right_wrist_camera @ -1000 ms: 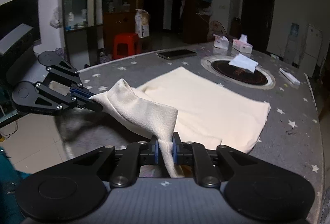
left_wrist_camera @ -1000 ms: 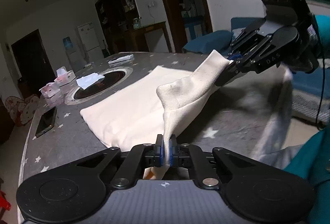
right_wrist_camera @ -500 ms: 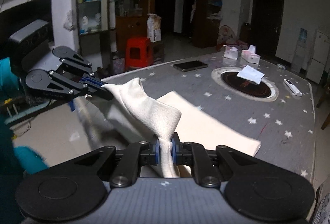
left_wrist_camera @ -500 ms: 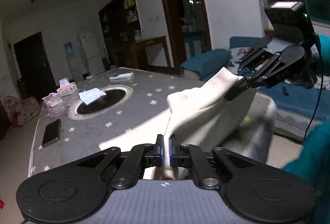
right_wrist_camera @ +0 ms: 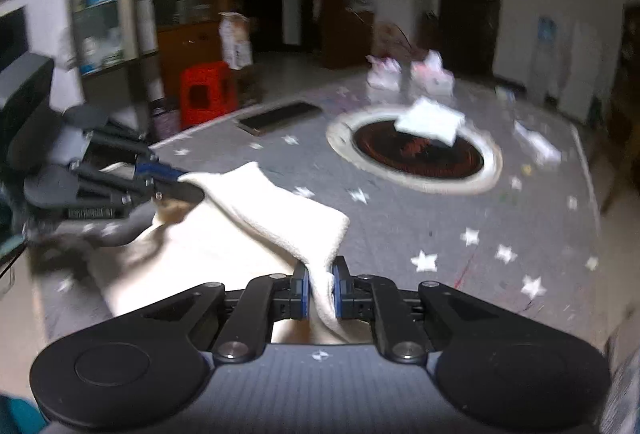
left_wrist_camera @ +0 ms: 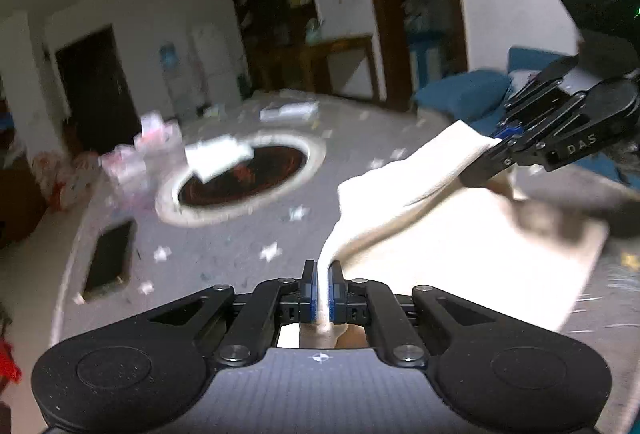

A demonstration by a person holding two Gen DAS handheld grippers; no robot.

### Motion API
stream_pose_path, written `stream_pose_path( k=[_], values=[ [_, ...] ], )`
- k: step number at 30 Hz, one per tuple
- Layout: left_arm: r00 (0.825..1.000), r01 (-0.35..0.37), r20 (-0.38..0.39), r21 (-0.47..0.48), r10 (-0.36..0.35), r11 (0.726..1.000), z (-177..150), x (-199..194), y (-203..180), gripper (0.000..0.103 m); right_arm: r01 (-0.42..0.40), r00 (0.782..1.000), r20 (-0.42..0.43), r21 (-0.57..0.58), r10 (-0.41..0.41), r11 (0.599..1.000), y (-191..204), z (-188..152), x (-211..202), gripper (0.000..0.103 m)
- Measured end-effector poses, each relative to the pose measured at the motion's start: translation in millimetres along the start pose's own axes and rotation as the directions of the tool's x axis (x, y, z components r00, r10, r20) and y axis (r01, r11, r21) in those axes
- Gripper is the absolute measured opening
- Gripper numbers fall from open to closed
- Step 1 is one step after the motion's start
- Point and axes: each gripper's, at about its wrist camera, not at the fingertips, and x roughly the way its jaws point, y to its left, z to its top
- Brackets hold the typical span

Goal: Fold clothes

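Cream cloth (left_wrist_camera: 460,246): soft, light, floppy stuff, sagging between the two pinch points and draping onto the grey starred table (left_wrist_camera: 224,234). Best taken at corners or along one edge, well apart, so no bunching. Looks grippy enough, nothing fragile. Left gripper (left_wrist_camera: 323,290) at 6 o'clock in its own view, nearly fully closed, clamped on a thin bit of cloth edge. Right gripper (right_wrist_camera: 320,288) same deal, pinched tight on a slightly thicker wad. Rest of the fabric spread toward 3 o'clock in the left view, near the table edge.
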Motion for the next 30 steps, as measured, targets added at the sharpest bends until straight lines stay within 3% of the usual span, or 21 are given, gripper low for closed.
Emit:
stream_pose_path(
  k=[5,7,11,17,24,30],
  values=[
    [0.997,-0.051,-0.058,-0.025,0.050,0.998,-11,35,1,0.010,0.045,0.999,-0.009,0.091,-0.044,0.995,-10,-14,35,0.013],
    [0.996,-0.070,-0.065,-0.026,0.068,0.997,-11,38,2,0.017,0.056,0.998,-0.011,0.126,-0.055,0.990,-13,-19,41,0.020],
    [0.993,-0.103,-0.069,-0.049,0.100,0.993,-11,34,8,0.027,0.093,0.995,0.005,0.169,-0.095,0.981,-18,-23,29,0.023],
    [0.984,-0.174,-0.066,-0.143,0.166,0.974,-9,16,18,0.027,0.135,0.989,0.043,0.183,-0.145,0.974,-15,-30,-3,0.023],
    [1.000,-0.031,-0.008,-0.205,0.030,0.978,-8,-12,-8,0.026,0.100,0.994,0.031,0.172,-0.106,0.980,6,-52,-12,0.022],
    [0.996,-0.056,-0.078,-0.221,0.039,0.974,-22,2,-9,0.027,0.099,0.995,-0.005,0.249,-0.100,0.964,-12,-63,-6,0.029]
  ],
)
